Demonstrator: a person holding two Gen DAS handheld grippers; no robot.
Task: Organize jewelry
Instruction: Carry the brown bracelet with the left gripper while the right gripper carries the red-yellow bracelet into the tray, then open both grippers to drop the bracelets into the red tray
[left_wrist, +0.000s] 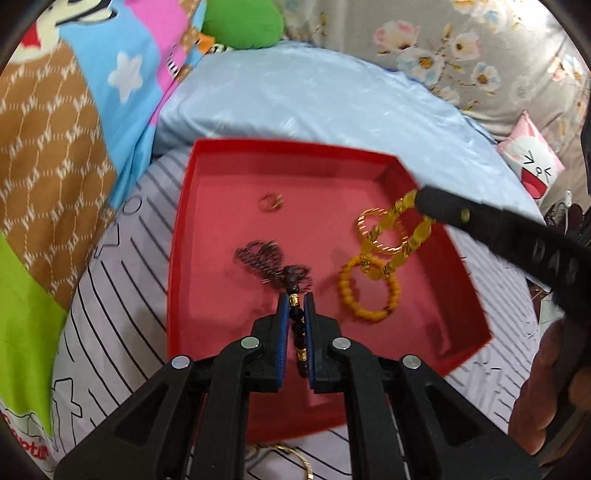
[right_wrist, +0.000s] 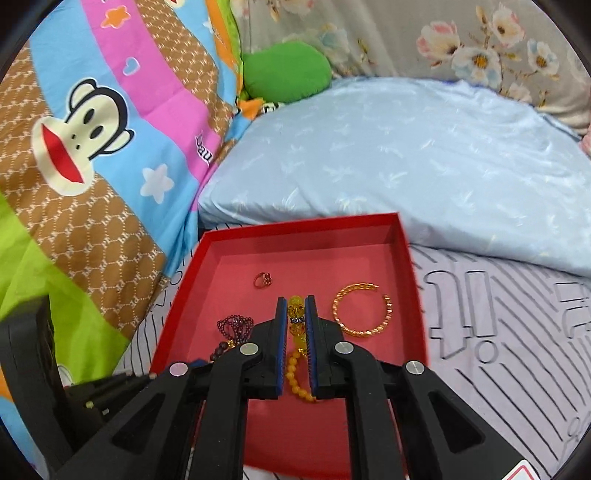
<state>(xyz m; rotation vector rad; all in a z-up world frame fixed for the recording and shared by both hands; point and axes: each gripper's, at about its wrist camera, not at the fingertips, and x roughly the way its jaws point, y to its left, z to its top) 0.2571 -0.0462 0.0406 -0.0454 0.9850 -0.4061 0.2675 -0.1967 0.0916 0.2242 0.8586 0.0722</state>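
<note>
A red tray (left_wrist: 184, 229) lies on the bed. My left gripper (left_wrist: 295, 301) is shut on a dark bead bracelet (left_wrist: 297, 332) with gold beads, over the tray's near part. A dark red bead string (left_wrist: 262, 254) lies just ahead of it. My right gripper (right_wrist: 295, 304) is shut on a yellow crystal bracelet (right_wrist: 297, 321); in the left wrist view that bracelet (left_wrist: 406, 236) hangs from the right gripper's tip (left_wrist: 424, 199). An orange bead bracelet (left_wrist: 369, 288), a gold bangle (right_wrist: 360, 310) and a ring (right_wrist: 263, 278) lie in the tray.
A pale blue pillow (right_wrist: 388, 155) lies behind the tray. A colourful cartoon quilt (right_wrist: 92, 147) rises on the left. The striped sheet (right_wrist: 498, 332) spreads to the right. A thin gold chain (left_wrist: 295, 461) lies on the sheet in front of the tray.
</note>
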